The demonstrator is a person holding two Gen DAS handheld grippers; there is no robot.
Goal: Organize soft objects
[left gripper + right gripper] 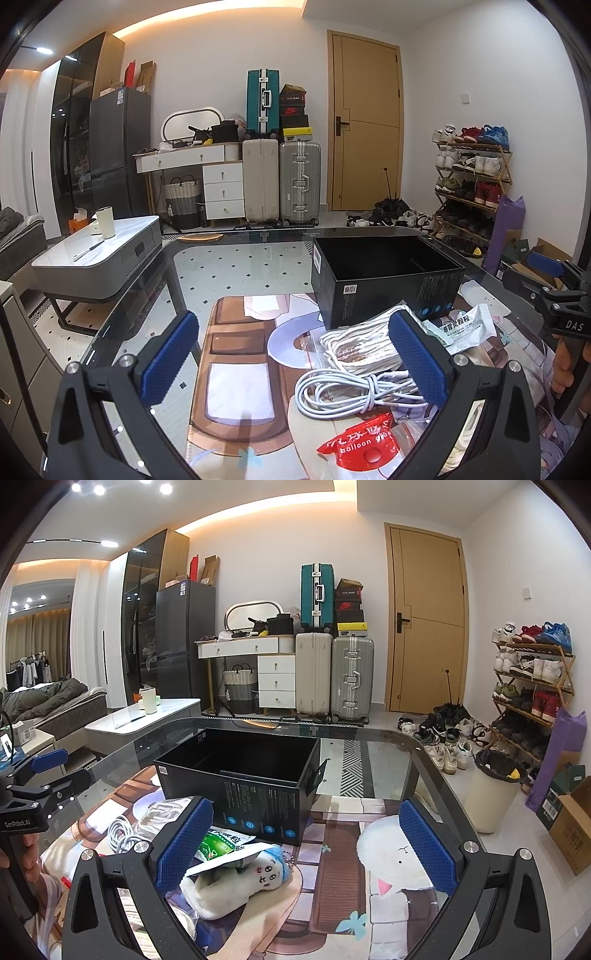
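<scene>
An empty black box (384,280) stands on the glass table; it also shows in the right wrist view (243,771). In front of it lie a coiled white cable (351,391), a bundle of white cord (358,347), a white medicine sachet (465,325), and a red balloon packet (362,446). A white plush toy (236,882) and a green-white sachet (221,845) lie near my right gripper's left finger. My left gripper (295,362) is open above the table, its right finger over the cords. My right gripper (306,845) is open and empty.
A cartoon-printed mat (343,893) covers the table. Beyond stand a low white table (99,251), suitcases (280,181), a shoe rack (472,184), a door (365,122), and a bin (491,790) at the right.
</scene>
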